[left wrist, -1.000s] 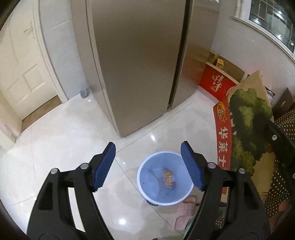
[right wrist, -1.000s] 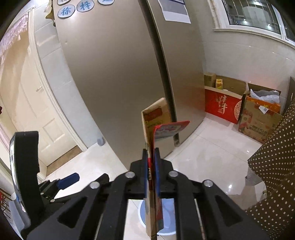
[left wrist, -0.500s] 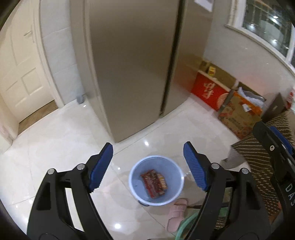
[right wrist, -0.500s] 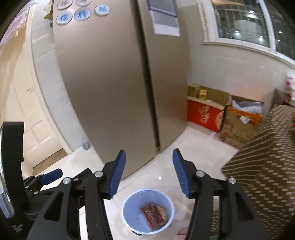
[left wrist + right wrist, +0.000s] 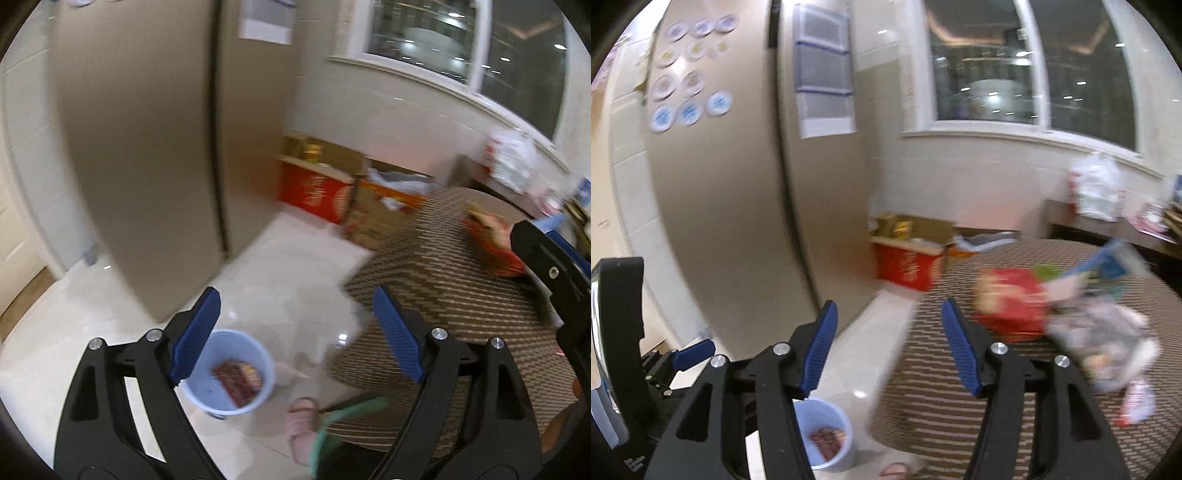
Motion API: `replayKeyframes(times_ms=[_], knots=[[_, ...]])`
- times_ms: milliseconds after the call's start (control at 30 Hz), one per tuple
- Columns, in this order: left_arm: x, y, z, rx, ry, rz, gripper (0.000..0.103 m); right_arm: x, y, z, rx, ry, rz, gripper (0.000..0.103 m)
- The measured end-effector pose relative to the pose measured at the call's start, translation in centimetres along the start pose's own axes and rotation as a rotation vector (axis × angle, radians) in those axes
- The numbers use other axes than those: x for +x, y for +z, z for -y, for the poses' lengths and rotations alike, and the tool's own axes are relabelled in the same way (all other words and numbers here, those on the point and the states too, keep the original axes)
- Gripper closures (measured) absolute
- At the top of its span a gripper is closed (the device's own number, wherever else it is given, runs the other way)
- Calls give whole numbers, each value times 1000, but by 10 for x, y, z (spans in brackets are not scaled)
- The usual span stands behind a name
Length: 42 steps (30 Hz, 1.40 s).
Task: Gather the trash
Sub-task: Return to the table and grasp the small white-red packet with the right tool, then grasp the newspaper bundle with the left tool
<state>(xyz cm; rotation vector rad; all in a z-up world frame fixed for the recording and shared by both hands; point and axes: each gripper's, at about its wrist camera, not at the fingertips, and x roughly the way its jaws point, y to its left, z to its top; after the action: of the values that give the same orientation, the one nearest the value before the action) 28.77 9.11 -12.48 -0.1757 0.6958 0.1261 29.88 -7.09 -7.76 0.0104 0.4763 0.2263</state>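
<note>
A light blue bin (image 5: 225, 350) stands on the floor with red wrappers (image 5: 238, 380) inside it. My left gripper (image 5: 297, 332) hangs above and to the right of the bin, its jaws opening with nothing between them. In the right wrist view the bin (image 5: 831, 417) shows low down, behind the left finger of my right gripper (image 5: 890, 347). That gripper's jaws are opening too and hold nothing. On the brown patterned tablecloth (image 5: 960, 413) lie a red packet (image 5: 1012, 306), a blue packet (image 5: 1108, 266) and a pale bag (image 5: 1100, 339), all blurred.
A tall beige fridge (image 5: 140, 166) stands behind the bin. Red and brown cartons (image 5: 317, 192) sit against the wall under the window. A pink slipper (image 5: 303, 424) and a green strip (image 5: 340, 417) lie on the floor by the table's edge (image 5: 354, 295).
My right gripper let go of the flat red packet, which now lies in the bin. Both grippers opened wider, rose and swung right toward the table.
</note>
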Motion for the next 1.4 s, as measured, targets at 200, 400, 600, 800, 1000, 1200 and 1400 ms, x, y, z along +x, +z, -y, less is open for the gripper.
replayKeyframes(times_ms=[200, 400, 600, 800, 1000, 1200, 1400], knots=[[-2, -14, 104, 104, -168, -58, 18, -38, -17, 92, 103, -162, -9, 43], [8, -31, 168, 129, -264, -137, 18, -61, -50, 175, 243, -269, -58, 43], [22, -37, 209, 180, -250, -169, 18, -53, -73, 217, 355, -280, -139, 43], [23, -34, 215, 171, -225, -143, 18, -46, -81, 236, 417, -254, -191, 43], [34, -30, 212, 136, -204, -168, 18, -27, -88, 234, 423, -170, -258, 66], [40, -32, 235, 147, -238, -191, 18, -23, -88, 245, 440, -167, -260, 98], [43, -31, 246, 86, -273, -213, 18, -38, -86, 257, 443, -248, -219, 100]])
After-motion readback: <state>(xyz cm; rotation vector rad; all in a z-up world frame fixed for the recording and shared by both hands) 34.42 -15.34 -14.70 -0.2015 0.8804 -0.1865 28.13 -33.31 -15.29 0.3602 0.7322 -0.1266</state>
